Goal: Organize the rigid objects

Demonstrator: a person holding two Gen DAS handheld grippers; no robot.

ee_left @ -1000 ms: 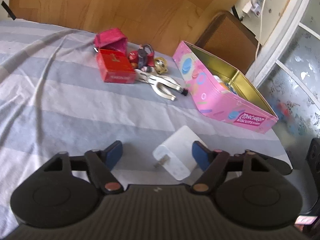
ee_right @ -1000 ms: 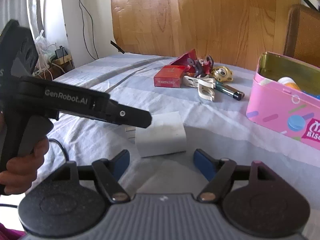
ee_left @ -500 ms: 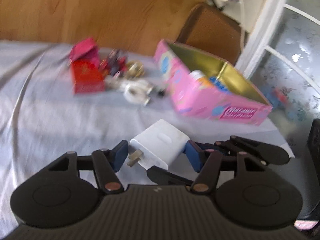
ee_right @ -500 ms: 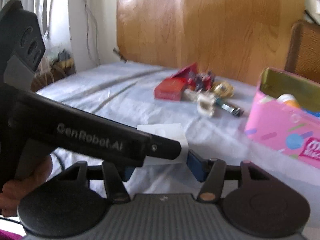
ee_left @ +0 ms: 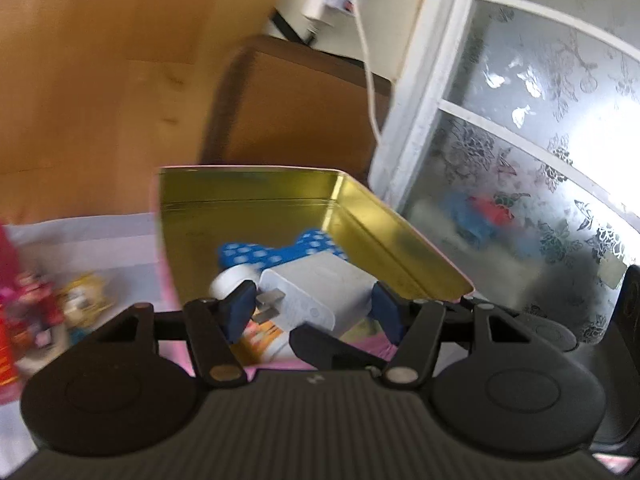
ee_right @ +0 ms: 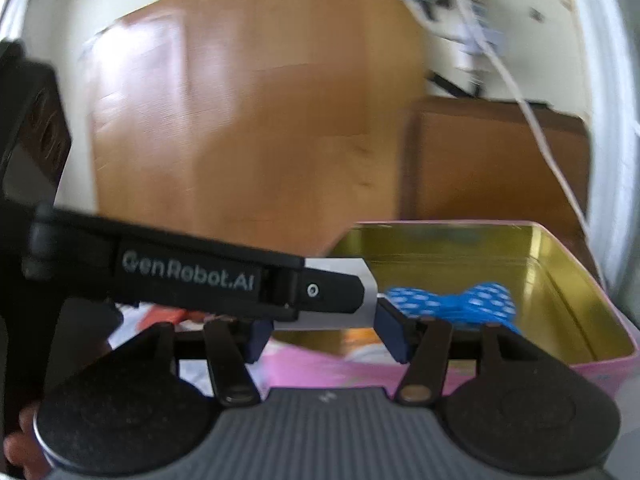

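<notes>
The blue fingers [ee_left: 240,310] of the left gripper [ee_left: 314,312] squeeze a white plug [ee_left: 320,296] from both sides, one pad by its metal prongs and one on its far side. The right gripper [ee_right: 328,326] grips the same plug [ee_right: 340,294] too, so both grippers hold it at once, and its fingers [ee_right: 390,330] press on the plug's edges. The plug is up in the air, just over the near end of the open tin [ee_left: 400,236]. Both grippers point a little downward into the tin. The tin is pink outside and gold inside. In it lies a blue thing with white dots [ee_left: 280,250] and a small white round thing [ee_left: 228,282], and I cannot tell what they are. In the right view, the long black arm of the left gripper [ee_right: 208,276] crosses the picture and hides most of the plug and the right gripper's left pad. A bit of a hand [ee_right: 20,436] peeks out at the bottom left there. At the left edge of the left view are some red and yellow toys [ee_left: 48,308] on the cloth [ee_left: 88,240], too blurry to name. Behind the tin stand a brown chair [ee_left: 296,108] and a frosted window [ee_left: 540,160].
</notes>
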